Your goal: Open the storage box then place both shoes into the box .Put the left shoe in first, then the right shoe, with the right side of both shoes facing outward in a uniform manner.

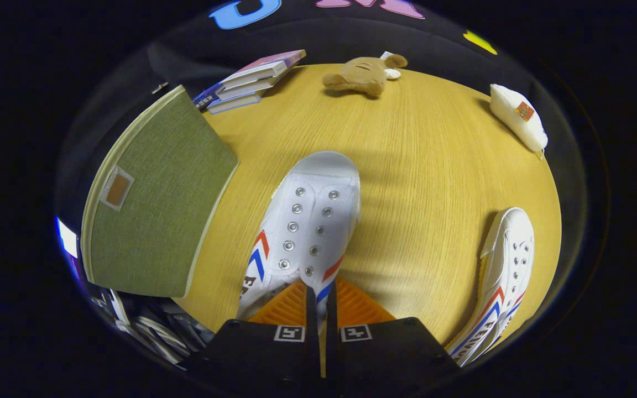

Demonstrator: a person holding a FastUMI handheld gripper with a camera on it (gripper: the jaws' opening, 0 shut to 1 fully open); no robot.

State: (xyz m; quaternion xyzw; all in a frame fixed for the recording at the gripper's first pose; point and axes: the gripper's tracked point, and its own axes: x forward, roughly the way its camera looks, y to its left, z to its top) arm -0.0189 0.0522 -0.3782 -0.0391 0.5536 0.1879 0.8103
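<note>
Gripper (321,296) fingers are pinched nearly together on the heel collar of the near white sneaker (304,221), toe pointing far. That thin fabric grip could slip and let the shoe swing or drop. Left lies the green storage box (152,193), right the second sneaker (504,276); the contact itself is hidden.

Not much to read here. The right-hand shoe (504,276) has block letters along its side that look like "FENG", cut off. The nearer shoe (304,221) shows just a partial "FE". The books (252,83) have spine print too blurry to read.
</note>
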